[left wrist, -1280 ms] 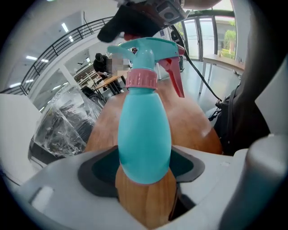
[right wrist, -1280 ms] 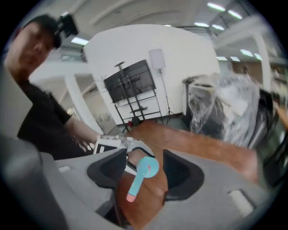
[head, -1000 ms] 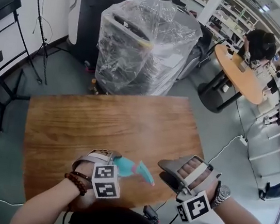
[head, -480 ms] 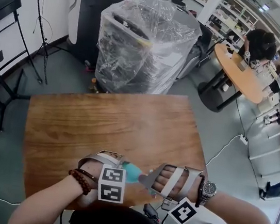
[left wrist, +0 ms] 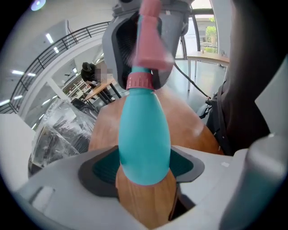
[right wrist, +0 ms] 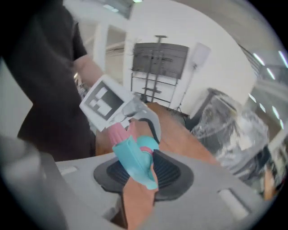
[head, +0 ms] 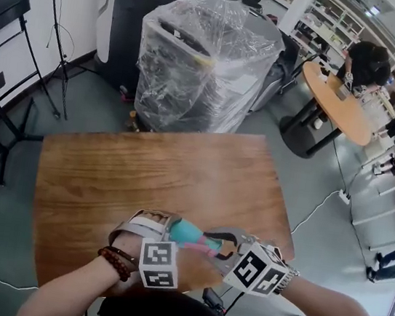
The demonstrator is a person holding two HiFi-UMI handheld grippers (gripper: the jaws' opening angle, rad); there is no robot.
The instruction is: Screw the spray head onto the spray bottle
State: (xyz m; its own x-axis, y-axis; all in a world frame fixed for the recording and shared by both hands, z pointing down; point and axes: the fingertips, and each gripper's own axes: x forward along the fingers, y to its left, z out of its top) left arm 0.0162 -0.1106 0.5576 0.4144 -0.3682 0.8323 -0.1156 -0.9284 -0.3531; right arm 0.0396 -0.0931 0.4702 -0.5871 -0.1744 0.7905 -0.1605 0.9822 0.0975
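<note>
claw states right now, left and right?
Left claw: closed on the teal spray bottle.
Right claw: jaws have just been closing, now gripping the spray head.

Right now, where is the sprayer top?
In the head view the spray head sits bottom centre, on the neck of the teal spray bottle, between the jaws of the right hand-held gripper, which have just been closing on it.

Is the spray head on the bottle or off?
On: the pink spray head sits right on the teal bottle's neck. How tightly it is screwed, cannot tell.
</note>
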